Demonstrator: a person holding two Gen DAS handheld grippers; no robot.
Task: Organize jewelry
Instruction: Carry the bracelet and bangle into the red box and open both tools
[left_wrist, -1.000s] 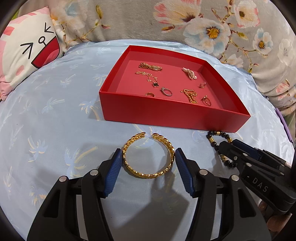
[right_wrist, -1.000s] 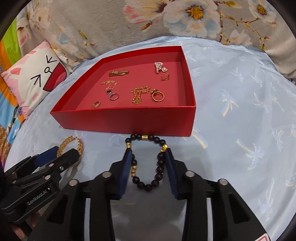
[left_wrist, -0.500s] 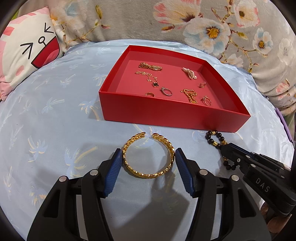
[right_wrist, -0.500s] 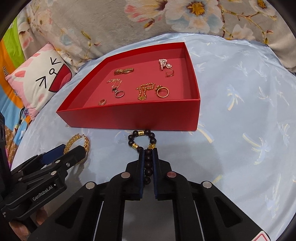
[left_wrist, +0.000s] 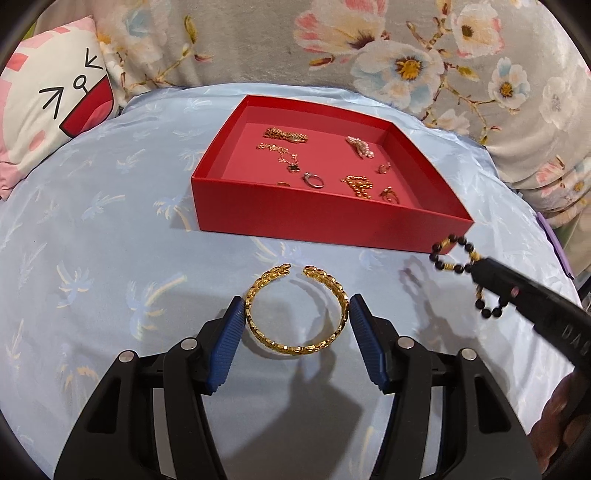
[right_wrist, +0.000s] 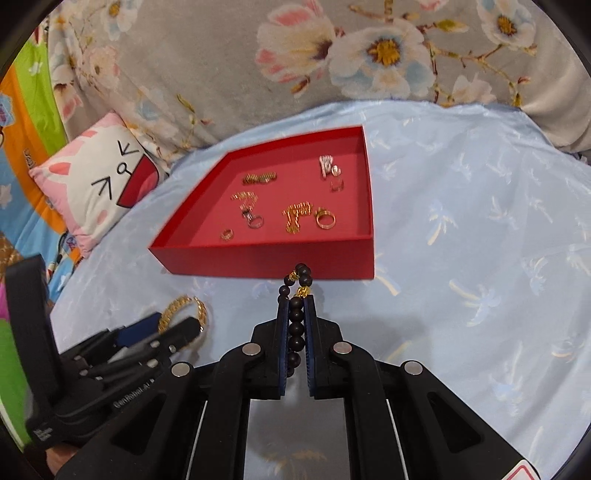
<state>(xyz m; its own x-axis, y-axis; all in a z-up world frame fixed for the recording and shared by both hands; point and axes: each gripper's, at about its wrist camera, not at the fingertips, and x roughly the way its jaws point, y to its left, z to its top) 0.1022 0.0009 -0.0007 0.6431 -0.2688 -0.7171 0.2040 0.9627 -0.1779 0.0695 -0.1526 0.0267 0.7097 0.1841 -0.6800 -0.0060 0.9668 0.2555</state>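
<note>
A gold open bangle (left_wrist: 296, 312) lies flat on the light blue cloth. My left gripper (left_wrist: 296, 315) is open, with a blue pad on each side of the bangle and small gaps to it. My right gripper (right_wrist: 296, 314) is shut on a black bead bracelet (right_wrist: 296, 325) with gold spacers and holds it above the cloth, near the front wall of the red tray (right_wrist: 266, 260). In the left wrist view the bead bracelet (left_wrist: 456, 258) hangs from the right gripper beside the tray's (left_wrist: 314, 225) right front corner. The bangle (right_wrist: 183, 310) also shows in the right wrist view.
The red tray holds several gold rings, chains and a pearl piece (left_wrist: 360, 146). A cartoon-face pillow (left_wrist: 48, 110) lies at the far left. A floral grey cushion (left_wrist: 406, 55) rises behind the tray. The blue cloth (right_wrist: 480, 258) stretches to the right.
My right gripper closed on the bead bracelet and lifted it off the cloth toward the tray. My left gripper and the gold bangle stayed where they were.
</note>
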